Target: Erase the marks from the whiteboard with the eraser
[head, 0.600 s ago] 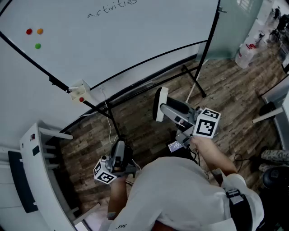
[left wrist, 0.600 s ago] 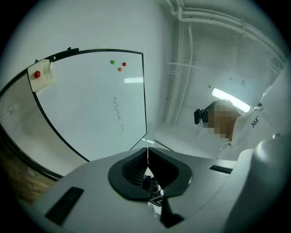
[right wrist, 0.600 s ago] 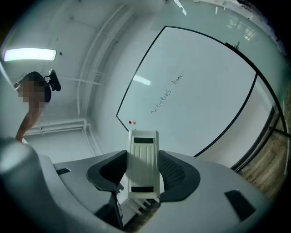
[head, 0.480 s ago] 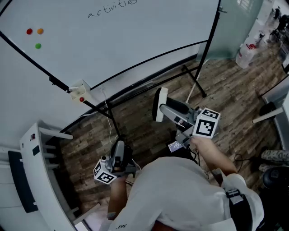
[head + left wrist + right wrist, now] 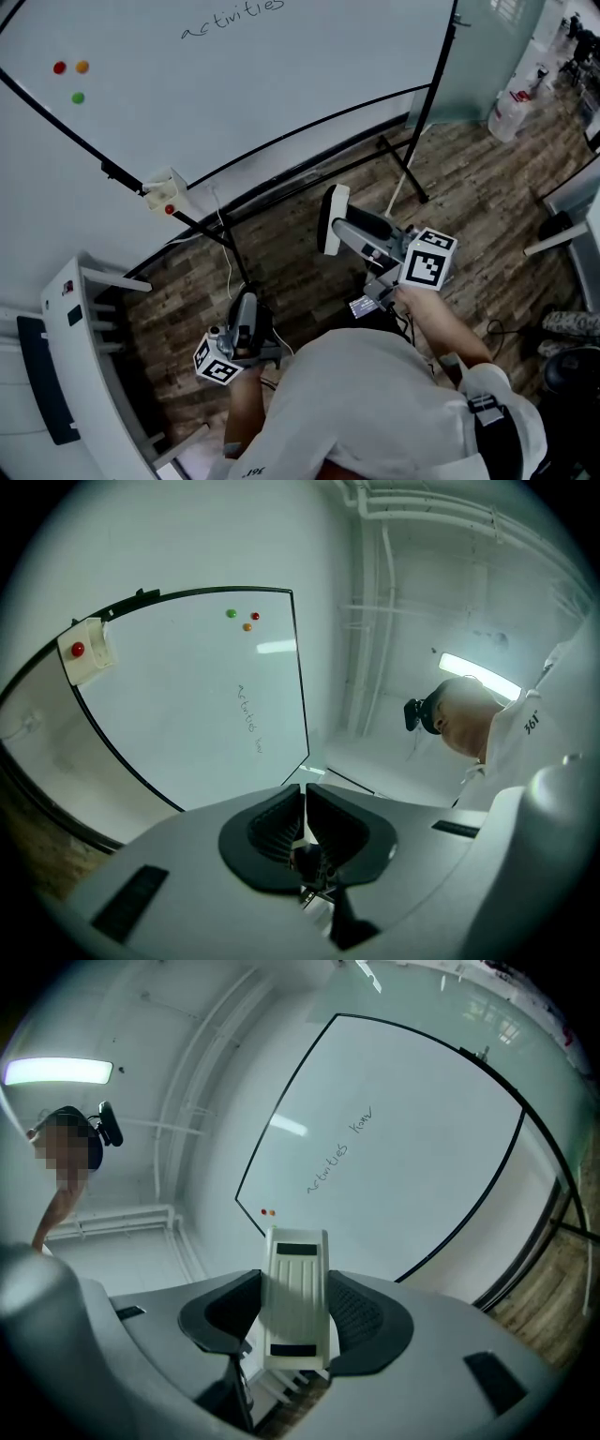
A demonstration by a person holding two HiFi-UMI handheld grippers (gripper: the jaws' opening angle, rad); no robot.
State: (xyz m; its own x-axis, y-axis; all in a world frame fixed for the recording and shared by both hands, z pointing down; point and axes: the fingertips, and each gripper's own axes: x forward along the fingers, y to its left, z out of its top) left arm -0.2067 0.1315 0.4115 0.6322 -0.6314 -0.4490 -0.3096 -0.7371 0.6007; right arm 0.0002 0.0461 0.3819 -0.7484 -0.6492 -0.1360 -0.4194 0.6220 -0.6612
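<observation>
A person in a white shirt [image 5: 375,403] stands before a whiteboard [image 5: 281,103] with a gripper in each hand. The right gripper [image 5: 339,228] has its fingers [image 5: 371,1312] closed on a white eraser [image 5: 298,1299], which stands lengthwise between them, its ribbed back toward the camera and its far end reaching well past the fingertips. In the head view the eraser [image 5: 330,217] hangs over the wood-plank floor [image 5: 469,187], apart from the board and short of its black lower edge.

Ahead of the right fingertips the whiteboard [image 5: 412,1138] fills the view – a line of handwriting [image 5: 339,1152] runs across it beyond the eraser's tip, unwiped. The same writing [image 5: 232,19] sits near the top edge of the head view.

The left gripper [image 5: 246,309] is held low, close to the person's body. Its fingers [image 5: 272,825] are drawn in to a thin slit with nothing between them. Past those fingertips the board [image 5: 187,714] stands at an angle – three small magnets, red [image 5: 60,67], orange [image 5: 82,67] and green [image 5: 78,97], cling to it, well clear of both pairs of fingers. A small white box [image 5: 164,190] with a red button is fixed to the board's frame, between the left fingertips and the magnets.
</observation>
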